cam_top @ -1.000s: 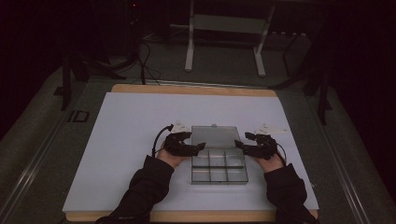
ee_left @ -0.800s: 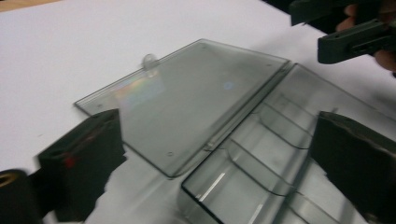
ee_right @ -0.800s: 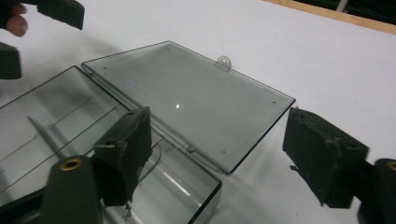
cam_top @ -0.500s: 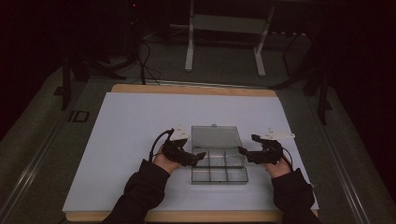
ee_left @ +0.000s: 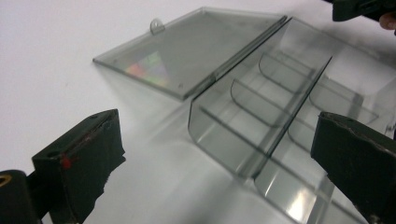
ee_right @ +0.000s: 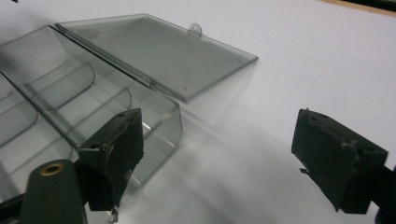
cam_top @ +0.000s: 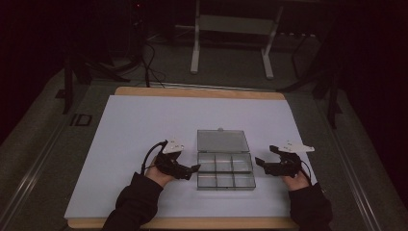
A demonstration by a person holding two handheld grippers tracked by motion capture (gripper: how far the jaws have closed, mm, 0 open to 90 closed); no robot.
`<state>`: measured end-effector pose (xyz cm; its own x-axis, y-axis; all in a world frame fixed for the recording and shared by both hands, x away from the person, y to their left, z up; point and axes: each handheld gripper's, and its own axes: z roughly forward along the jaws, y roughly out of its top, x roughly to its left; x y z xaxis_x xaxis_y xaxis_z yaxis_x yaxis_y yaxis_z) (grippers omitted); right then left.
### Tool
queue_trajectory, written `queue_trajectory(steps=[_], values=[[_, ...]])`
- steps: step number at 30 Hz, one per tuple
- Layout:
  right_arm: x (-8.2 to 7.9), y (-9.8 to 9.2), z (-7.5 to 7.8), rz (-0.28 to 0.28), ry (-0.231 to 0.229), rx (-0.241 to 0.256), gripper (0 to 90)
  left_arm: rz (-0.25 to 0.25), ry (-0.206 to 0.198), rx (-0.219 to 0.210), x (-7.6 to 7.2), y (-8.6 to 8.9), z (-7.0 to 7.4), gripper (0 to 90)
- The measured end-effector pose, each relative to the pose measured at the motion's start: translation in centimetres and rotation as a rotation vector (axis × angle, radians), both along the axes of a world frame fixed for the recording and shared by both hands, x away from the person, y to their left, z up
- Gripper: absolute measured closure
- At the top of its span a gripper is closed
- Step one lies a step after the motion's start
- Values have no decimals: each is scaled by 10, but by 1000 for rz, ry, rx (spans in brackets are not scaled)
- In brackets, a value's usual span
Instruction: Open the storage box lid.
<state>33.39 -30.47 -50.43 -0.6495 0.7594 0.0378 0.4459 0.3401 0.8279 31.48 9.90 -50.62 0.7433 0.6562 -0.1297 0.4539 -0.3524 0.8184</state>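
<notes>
Box: clear grey plastic compartment box (cam_top: 225, 172), near the front middle of the white table sheet (cam_top: 125, 130); six compartments in two rows of three, all looking empty
Lid: flat clear hinged lid (cam_top: 223, 141) lying fully open on the sheet behind the tray, joined along the far long edge; small tab at its far edge
Long axis: running left to right across the table; short ends facing one gripper each
Left gripper: black two-jaw left gripper (cam_top: 188, 169) just beside the left short end, maybe touching it; jaws wide apart, holding nothing; in the left gripper view (ee_left: 219, 168) the near corner of the tray standing between the two black pads
Right gripper: black two-jaw right gripper (cam_top: 260, 162) near the right short end, with a clear gap; jaws wide apart, empty; in the right gripper view (ee_right: 224, 154) the tray corner behind the left pad
Nearer hand: left, by a little
Coming move, as a guess: reaching past the tray to the lid at the far side; same way for both, forward and inward
</notes>
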Motion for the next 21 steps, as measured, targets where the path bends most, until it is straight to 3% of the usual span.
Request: queue_trajectory(steps=[11,21], values=[[-13,-16,-14,-43,-7,-34,168,19,26,24,-9,12,-15,36],[-23,-26,-21,-50,-15,-61,167,38,1,42,-20,22,-21,36]])
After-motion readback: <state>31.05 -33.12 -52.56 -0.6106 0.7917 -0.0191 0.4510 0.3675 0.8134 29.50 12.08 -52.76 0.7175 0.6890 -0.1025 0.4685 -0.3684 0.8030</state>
